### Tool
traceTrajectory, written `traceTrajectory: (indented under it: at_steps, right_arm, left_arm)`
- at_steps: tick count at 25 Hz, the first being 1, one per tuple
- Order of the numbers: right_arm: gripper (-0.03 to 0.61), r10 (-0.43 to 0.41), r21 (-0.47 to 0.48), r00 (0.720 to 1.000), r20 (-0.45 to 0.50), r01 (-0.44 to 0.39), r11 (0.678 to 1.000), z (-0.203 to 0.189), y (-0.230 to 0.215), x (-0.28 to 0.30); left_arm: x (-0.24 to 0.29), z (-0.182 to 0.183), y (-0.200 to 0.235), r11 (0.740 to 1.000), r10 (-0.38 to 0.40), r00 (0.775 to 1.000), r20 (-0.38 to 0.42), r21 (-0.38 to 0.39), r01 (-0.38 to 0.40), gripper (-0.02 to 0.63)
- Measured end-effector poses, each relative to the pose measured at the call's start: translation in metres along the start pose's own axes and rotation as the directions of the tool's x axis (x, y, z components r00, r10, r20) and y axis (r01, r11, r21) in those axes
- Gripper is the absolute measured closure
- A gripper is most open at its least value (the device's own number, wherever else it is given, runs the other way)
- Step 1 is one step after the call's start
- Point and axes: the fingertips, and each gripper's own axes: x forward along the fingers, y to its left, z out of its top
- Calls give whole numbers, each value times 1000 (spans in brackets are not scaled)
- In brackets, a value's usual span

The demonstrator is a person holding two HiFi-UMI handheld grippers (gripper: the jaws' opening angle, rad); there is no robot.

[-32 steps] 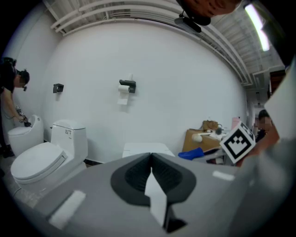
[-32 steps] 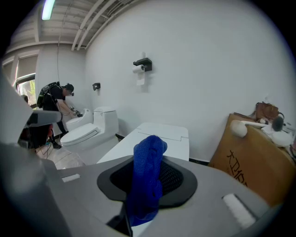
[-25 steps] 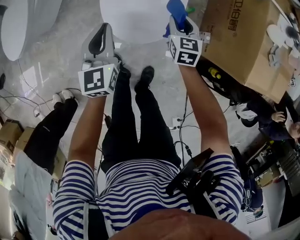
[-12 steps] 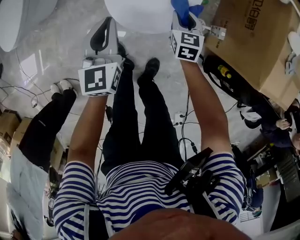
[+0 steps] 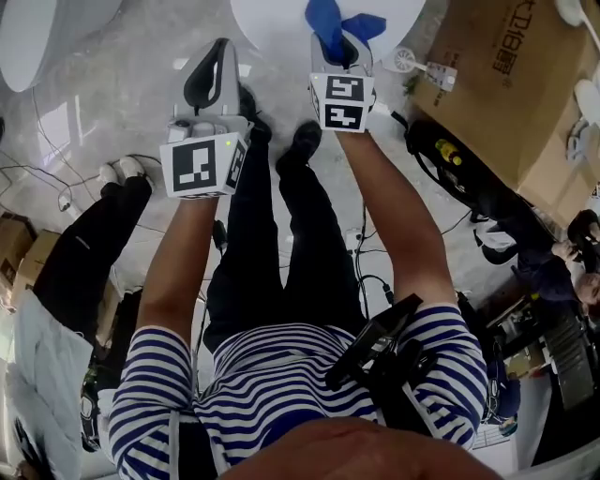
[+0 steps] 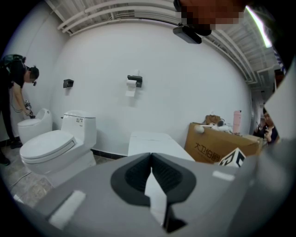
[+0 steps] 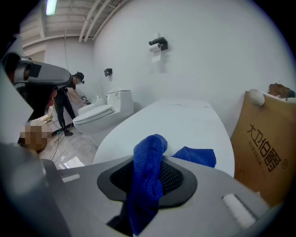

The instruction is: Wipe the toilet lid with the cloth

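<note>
Head view: person stands at the front edge of the toilet lid [image 5: 272, 23], both arms stretched forward. Right hand-held gripper [image 5: 336, 45] is at the lid's near edge with the blue cloth [image 5: 328, 21] bunched in its tip. Left hand-held gripper [image 5: 217, 52] is level with it but out to the side, over the floor beside the lid. My read is that it is parked there to leave the wiping arm room. A cardboard box [image 5: 506, 84] stands close on the right of the lid.

Left gripper view: jaws pressed together, nothing between them. It points across the room, with the lid [image 6: 148, 141] ahead and a second toilet [image 6: 51, 146] well off to the left. This gripper looks idle.

Right gripper view: jaws clamped on a thick fold of the cloth [image 7: 147, 171], which stands up between the pads, and a loose corner pokes out just beyond the jaws. The lid's broad white top [image 7: 185, 120] stretches ahead, bare and unobstructed. Gripping the cloth bunched probably gives a firm hold, though only the trailing part would meet the lid. I cannot tell whether the cloth is pressing on the surface yet. Most of the lid appears still to be covered.
</note>
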Motion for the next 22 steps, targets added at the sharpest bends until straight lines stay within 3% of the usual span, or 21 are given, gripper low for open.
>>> traceTrajectory:
  at_steps: [16, 22]
  right_arm:
    - [459, 194, -116, 980, -54, -199, 973, 34, 129, 54]
    - [459, 230, -148, 971, -68, -237, 960, 50, 169, 74]
  left_arm:
    - [-33, -11, 75, 993, 110, 994, -4, -51, -110, 612]
    - [-39, -8, 112, 986, 155, 988, -8, -63, -155, 612]
